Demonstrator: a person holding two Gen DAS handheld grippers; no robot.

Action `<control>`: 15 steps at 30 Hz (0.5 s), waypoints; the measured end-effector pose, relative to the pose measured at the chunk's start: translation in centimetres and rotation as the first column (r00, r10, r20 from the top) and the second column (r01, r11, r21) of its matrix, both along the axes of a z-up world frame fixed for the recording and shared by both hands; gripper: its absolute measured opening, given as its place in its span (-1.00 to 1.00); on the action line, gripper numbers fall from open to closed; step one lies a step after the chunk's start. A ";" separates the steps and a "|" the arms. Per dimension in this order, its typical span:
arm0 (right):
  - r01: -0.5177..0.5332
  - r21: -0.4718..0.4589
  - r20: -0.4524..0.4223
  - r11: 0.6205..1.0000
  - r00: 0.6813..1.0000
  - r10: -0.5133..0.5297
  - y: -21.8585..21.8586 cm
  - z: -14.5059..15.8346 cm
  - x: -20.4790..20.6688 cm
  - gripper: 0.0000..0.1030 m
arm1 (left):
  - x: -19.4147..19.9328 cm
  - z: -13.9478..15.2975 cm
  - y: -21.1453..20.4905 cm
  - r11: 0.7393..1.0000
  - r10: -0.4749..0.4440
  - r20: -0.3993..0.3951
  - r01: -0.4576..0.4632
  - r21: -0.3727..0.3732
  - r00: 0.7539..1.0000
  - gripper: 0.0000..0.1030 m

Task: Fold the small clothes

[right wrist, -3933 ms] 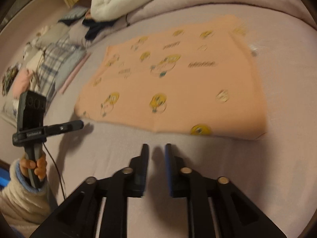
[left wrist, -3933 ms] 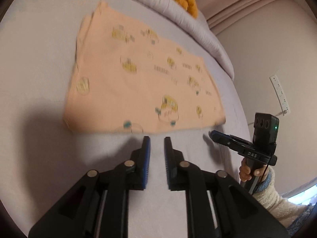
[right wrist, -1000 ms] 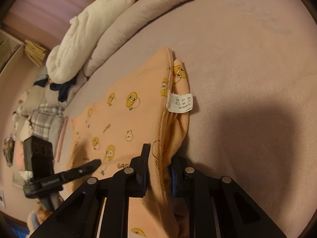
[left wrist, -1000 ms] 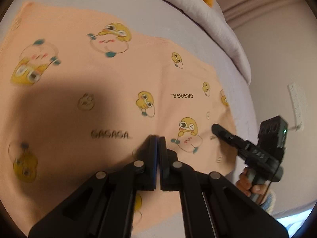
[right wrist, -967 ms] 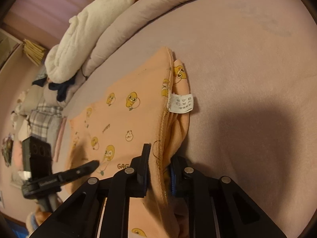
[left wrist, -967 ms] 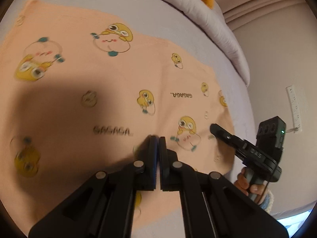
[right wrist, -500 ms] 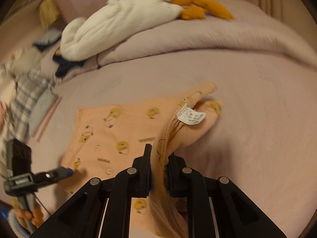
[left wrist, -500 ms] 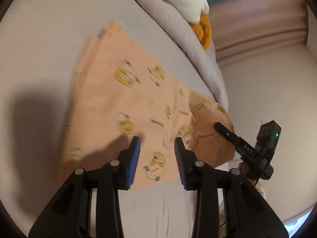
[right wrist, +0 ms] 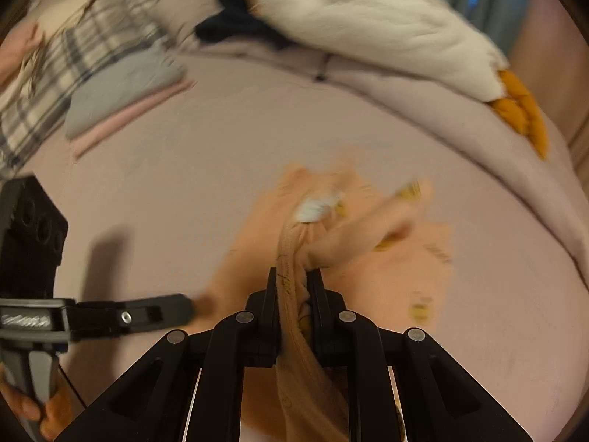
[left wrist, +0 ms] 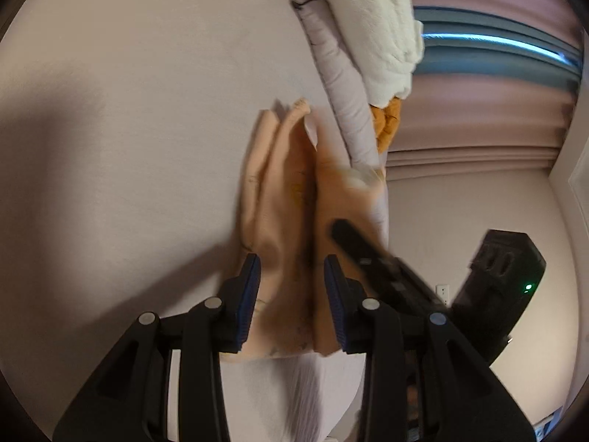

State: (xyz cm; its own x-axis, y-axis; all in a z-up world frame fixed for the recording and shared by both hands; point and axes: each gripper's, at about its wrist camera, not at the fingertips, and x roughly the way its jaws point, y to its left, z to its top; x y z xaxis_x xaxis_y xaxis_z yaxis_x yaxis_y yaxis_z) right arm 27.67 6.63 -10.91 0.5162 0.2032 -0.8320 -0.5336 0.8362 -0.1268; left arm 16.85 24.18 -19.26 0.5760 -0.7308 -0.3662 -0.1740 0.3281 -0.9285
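Left claw point(left wrist: 291, 294) opened, released peach cloth point(left wrist: 283, 199); right claw point(right wrist: 293, 285) lifted edge over.

Warm, dim indoor light left soft shadows across the bed point(left wrist: 129, 147), motion blur smeared the peach garment point(right wrist: 368, 258) in both fisheye views, and dark vignetting curved every edge.

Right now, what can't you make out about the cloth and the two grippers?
- Peach cloth, right wrist view: motion blur smears the print and label; its fold state is unreadable.
- Cloth's near edge, right wrist view: hidden behind the right gripper, which is shut on a bunched hem.
- Left gripper, left wrist view: open, cloth behind it; contact unclear.
- Right gripper's tip, left wrist view: blurred.
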 end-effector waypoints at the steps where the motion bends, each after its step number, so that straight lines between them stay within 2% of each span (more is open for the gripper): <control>1: -0.005 0.014 -0.032 1.000 0.999 0.006 0.4 -0.9 0.4 -0.70 | 0.0 -0.4 0.0 1.000 -0.003 -0.016 0.003 -0.009 1.000 -0.32; 2: -0.004 0.034 -0.069 0.999 0.998 0.006 0.6 -1.8 0.8 -0.70 | -0.1 -0.7 0.1 1.000 -0.002 -0.022 0.001 -0.020 1.000 -0.32; 4: 0.003 0.093 -0.114 0.996 0.993 0.007 -0.1 -2.6 1.5 -0.47 | -0.4 -1.0 0.1 0.999 0.002 -0.025 -0.003 -0.033 1.000 -0.31; 6: 0.006 0.161 -0.164 0.987 0.986 0.021 -1.2 -2.4 2.1 -0.40 | -0.9 -1.0 0.5 0.999 0.007 -0.012 -0.008 -0.051 1.000 -0.31; 8: 0.006 0.256 -0.229 0.967 0.972 0.054 -2.3 -1.6 2.4 -0.20 | -0.7 -0.7 0.6 0.998 0.008 -0.005 -0.008 -0.056 1.000 -0.31; 9: 0.006 0.332 -0.249 0.943 0.965 0.081 -3.6 -0.8 2.3 -0.14 | -0.7 -0.4 0.8 0.998 0.010 0.007 -0.010 -0.059 1.000 -0.31; 12: 0.021 0.476 -0.237 0.879 0.966 0.105 -6.8 0.8 1.2 -0.13 | -0.7 0.6 1.1 0.998 0.005 0.045 -0.002 -0.061 0.999 -0.31; 15: 0.055 0.521 -0.229 0.852 0.970 0.077 -9.6 0.9 0.0 -0.13 | -0.3 1.9 0.2 0.998 -0.038 0.076 0.041 -0.043 0.996 -0.25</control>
State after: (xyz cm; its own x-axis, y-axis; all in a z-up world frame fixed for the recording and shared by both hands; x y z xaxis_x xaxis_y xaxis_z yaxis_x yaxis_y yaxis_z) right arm 27.68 -2.93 -10.01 0.3164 0.6444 -0.6962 -0.5017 0.7365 0.4537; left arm 16.55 24.38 -17.36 0.5710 -0.7682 -0.2895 -0.0914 0.2910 -0.9524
